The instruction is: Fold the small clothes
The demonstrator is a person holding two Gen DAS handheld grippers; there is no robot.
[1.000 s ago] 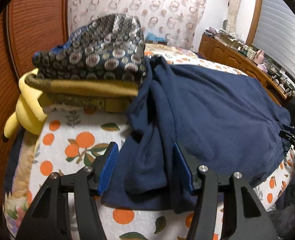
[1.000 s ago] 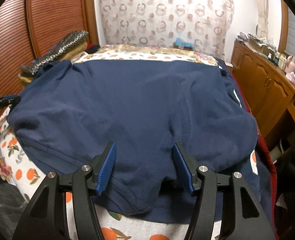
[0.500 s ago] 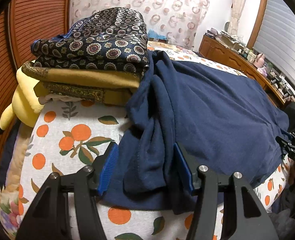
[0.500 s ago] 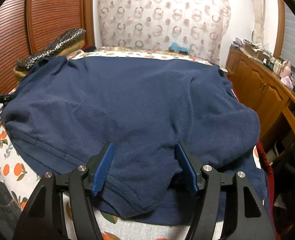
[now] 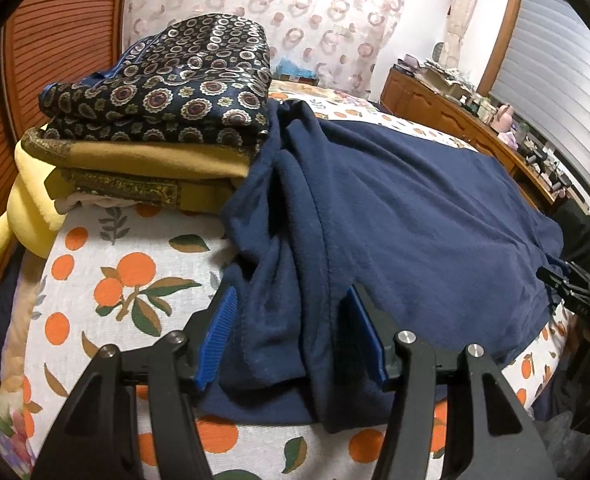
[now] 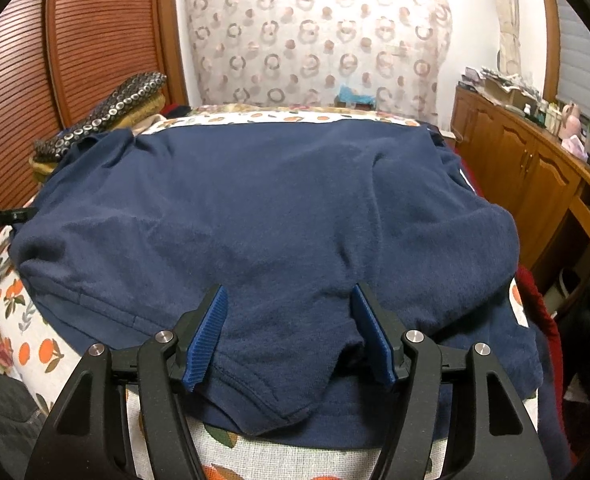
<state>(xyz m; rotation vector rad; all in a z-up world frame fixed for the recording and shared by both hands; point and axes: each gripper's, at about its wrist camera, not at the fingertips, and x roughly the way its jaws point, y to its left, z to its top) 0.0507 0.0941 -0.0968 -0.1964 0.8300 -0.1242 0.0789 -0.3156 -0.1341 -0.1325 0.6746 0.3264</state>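
Observation:
A navy blue garment (image 5: 407,216) lies spread on a bed with an orange-print sheet (image 5: 107,280); it also shows in the right wrist view (image 6: 279,208). My left gripper (image 5: 291,320) is open, its blue pads on either side of a bunched edge of the garment. My right gripper (image 6: 287,324) is open, its pads straddling a raised fold near the hem. The right gripper shows at the right edge of the left wrist view (image 5: 575,288).
A stack of folded clothes (image 5: 163,120) with a dark patterned piece on top sits at the bed's left, by a yellow plush toy (image 5: 27,216). A wooden shutter door (image 6: 55,60) is on the left. A wooden cabinet (image 6: 535,176) with clutter stands on the right.
Both grippers have stayed open over the garment. The views have shifted slightly; the left one has dropped a little toward the bunched edge.

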